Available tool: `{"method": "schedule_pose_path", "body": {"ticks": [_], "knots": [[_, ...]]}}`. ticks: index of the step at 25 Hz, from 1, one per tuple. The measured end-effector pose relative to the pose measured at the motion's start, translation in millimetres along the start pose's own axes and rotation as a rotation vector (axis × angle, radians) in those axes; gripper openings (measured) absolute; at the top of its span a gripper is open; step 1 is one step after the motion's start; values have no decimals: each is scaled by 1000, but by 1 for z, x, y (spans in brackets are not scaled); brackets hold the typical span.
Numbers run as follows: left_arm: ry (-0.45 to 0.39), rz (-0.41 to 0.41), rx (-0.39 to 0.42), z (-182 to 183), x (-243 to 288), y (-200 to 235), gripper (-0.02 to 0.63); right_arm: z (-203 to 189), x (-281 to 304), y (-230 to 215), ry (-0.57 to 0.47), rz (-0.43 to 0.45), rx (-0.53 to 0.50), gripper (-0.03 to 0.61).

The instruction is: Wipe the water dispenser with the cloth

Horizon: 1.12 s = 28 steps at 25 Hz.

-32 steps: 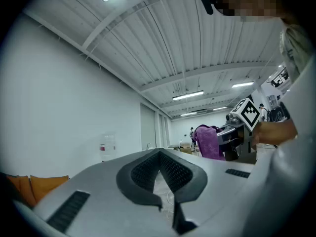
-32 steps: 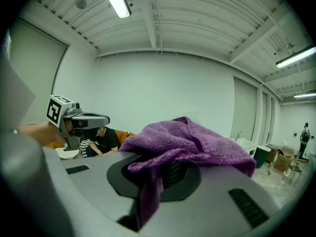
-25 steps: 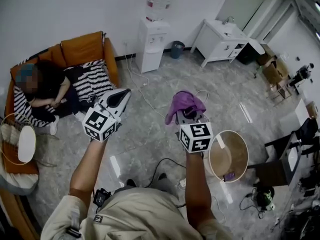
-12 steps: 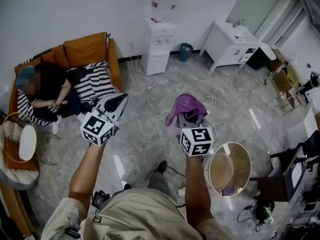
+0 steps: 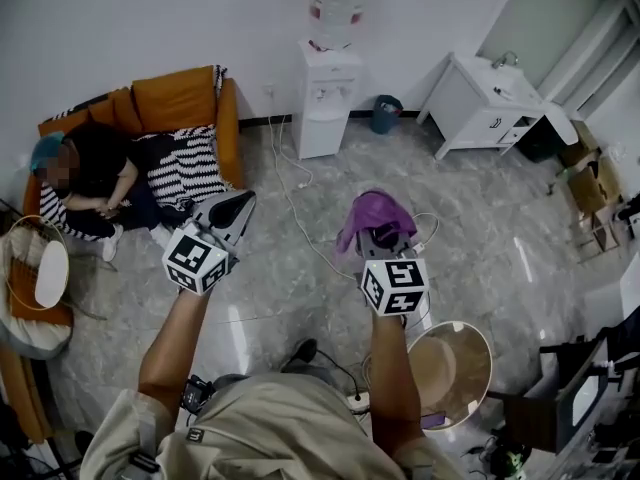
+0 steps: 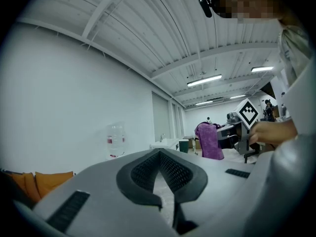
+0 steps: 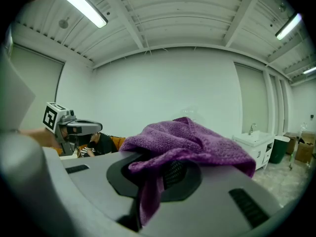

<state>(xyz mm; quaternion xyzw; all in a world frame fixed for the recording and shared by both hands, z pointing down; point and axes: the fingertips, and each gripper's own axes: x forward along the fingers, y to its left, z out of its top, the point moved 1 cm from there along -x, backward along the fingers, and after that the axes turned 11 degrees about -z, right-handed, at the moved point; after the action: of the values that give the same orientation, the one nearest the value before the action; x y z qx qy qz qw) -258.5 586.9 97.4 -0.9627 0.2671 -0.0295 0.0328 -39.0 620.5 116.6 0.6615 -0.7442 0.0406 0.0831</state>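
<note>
The white water dispenser (image 5: 322, 103) stands against the far wall with a clear bottle (image 5: 337, 6) on top. A purple cloth (image 5: 375, 213) hangs from my right gripper (image 5: 377, 230), which is shut on it; in the right gripper view the cloth (image 7: 190, 144) drapes over the jaws and hides most of the dispenser. My left gripper (image 5: 241, 201) is held level to the left, shut with nothing in it. In the left gripper view the dispenser (image 6: 116, 141) shows small beyond the left gripper (image 6: 160, 155). Both grippers are well short of the dispenser.
A person sits on an orange sofa (image 5: 180, 96) at the left, beside a striped blanket (image 5: 190, 163). A white cable (image 5: 290, 193) trails over the floor from the dispenser. A small bin (image 5: 385, 114) and a white sink cabinet (image 5: 485, 103) stand right of it. A round wooden table (image 5: 450, 363) lies lower right.
The view has moved forward: the dispenser and the sofa sit lower and nearer in the frame, and the round table has slid back. Both grippers keep the same pose, the cloth still held.
</note>
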Motion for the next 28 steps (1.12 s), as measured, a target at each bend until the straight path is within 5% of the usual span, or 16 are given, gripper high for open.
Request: {"method": "schedule_pose_path", "body": {"ticks": [13,28], "knots": [[28,6,26,3,94,17,15,-2,49,-85,-2,8,61,40],[-41,-117,-37,-18,271,145,15,-1,180,-155,64,-110,13,40]]}}
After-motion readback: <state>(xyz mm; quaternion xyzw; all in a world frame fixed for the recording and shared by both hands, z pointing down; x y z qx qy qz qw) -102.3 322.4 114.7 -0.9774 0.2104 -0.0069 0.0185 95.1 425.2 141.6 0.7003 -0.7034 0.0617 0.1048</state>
